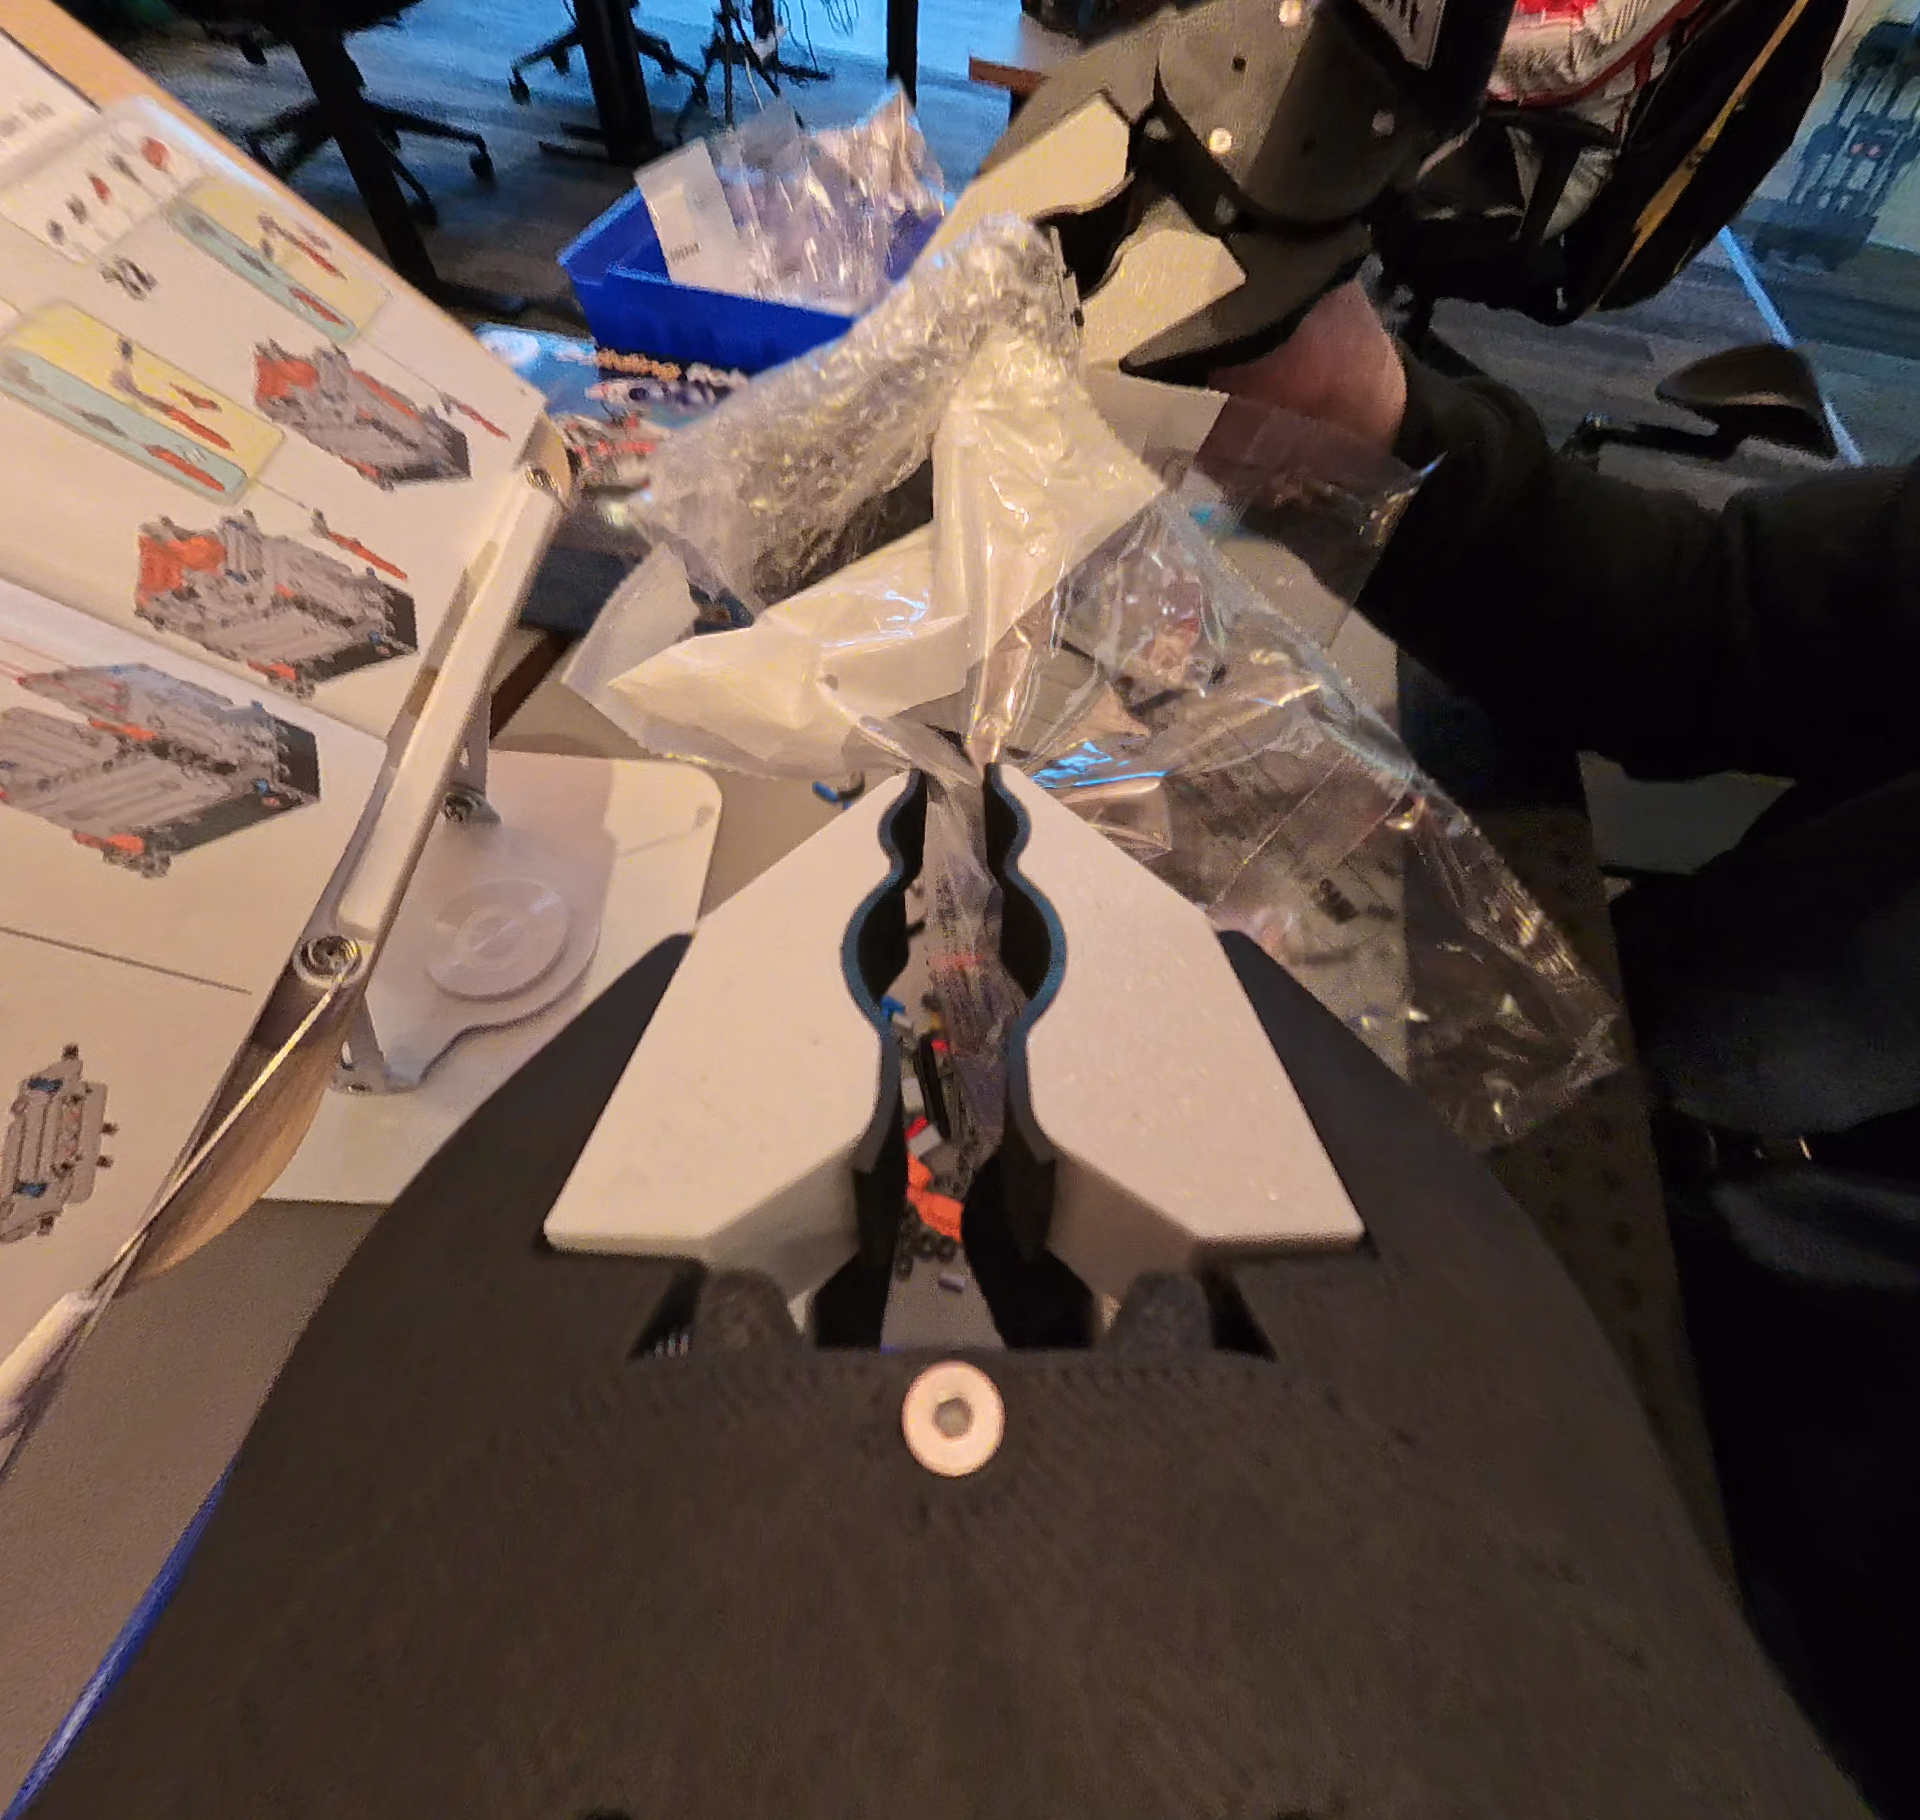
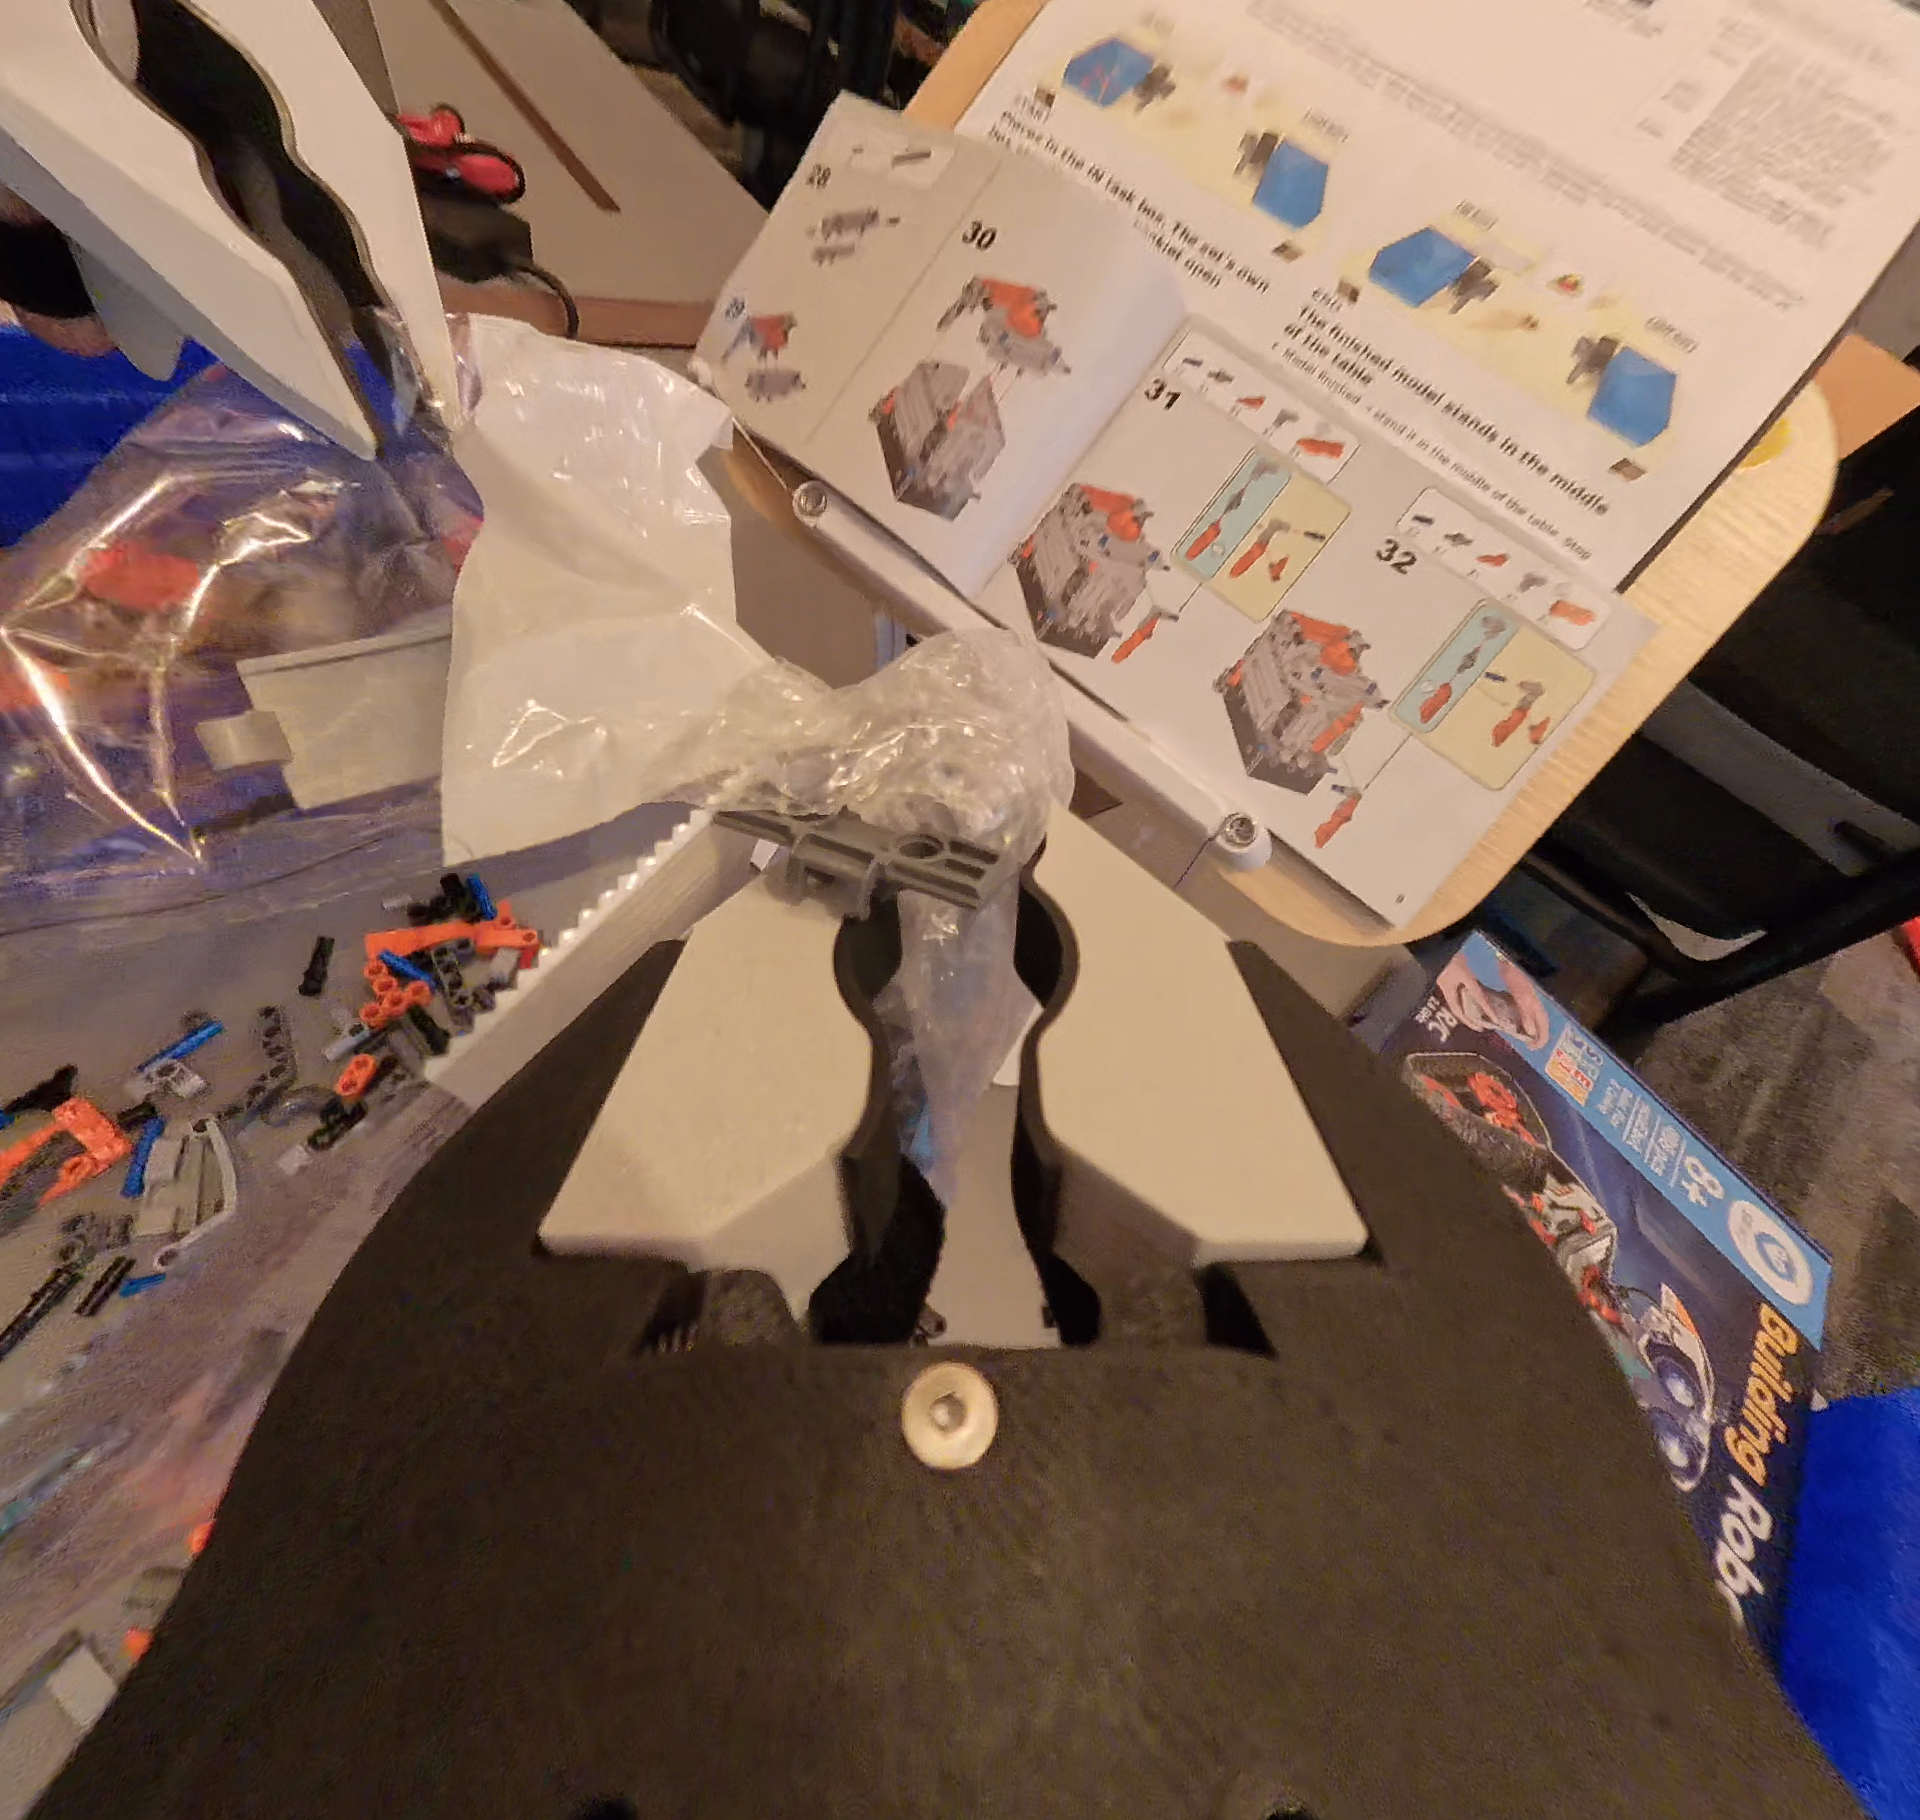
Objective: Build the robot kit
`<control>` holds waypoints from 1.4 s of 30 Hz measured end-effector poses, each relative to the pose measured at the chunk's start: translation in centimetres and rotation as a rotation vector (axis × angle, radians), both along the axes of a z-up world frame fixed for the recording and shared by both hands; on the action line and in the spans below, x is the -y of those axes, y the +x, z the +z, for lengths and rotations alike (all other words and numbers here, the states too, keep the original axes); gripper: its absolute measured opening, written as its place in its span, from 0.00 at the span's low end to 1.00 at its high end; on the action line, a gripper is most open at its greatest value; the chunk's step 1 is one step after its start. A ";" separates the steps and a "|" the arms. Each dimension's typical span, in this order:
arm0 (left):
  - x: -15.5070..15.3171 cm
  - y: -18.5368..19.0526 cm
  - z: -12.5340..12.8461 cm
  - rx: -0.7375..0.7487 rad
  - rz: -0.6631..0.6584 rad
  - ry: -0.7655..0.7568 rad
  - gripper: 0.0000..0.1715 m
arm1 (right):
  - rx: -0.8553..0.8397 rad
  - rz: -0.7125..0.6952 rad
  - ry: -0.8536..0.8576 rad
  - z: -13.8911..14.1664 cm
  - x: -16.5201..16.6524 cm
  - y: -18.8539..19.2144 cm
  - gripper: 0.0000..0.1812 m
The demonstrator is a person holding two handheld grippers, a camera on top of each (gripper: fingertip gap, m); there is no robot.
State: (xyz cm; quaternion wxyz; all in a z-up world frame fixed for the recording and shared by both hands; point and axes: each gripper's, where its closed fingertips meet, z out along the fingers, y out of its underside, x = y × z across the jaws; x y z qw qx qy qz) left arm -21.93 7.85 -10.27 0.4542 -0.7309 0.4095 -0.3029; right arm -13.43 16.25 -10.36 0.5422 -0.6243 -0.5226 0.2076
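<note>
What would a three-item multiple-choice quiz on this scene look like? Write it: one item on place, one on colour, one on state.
1. Where does the instruction booklet rest?
A. on a tilted wooden stand
B. flat on the floor
C. inside the blue bin

2. What colour is the bin behind the bags?
A. red
B. blue
C. yellow

3. How is the left gripper?
A. wide open, holding nothing
B. shut on a clear plastic bag
C. shut on a pen

Answers:
1 A, the open pages lean on the wooden stand.
2 B, its walls are plainly blue.
3 B, the clear plastic bag is pinched between the nearly closed fingers; the right gripper likewise pinches the crumpled plastic.
</note>
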 end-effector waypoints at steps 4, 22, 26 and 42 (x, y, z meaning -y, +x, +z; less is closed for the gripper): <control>-0.2 -0.8 -1.8 -0.091 -0.015 -0.038 0.06 | 0.007 0.029 -0.065 -1.4 0.0 -0.6 0.06; 1.8 -18.0 -4.9 -0.347 0.216 -0.127 0.14 | -0.048 0.026 -0.102 -3.1 0.5 0.4 0.00; 3.3 -19.3 -8.7 -0.435 0.190 -0.226 0.15 | -0.062 0.025 -0.115 -3.4 0.2 0.6 0.00; 8.3 -21.2 -22.6 -1.153 -0.058 -0.485 0.23 | -0.054 0.061 -0.161 -5.4 0.0 0.0 0.00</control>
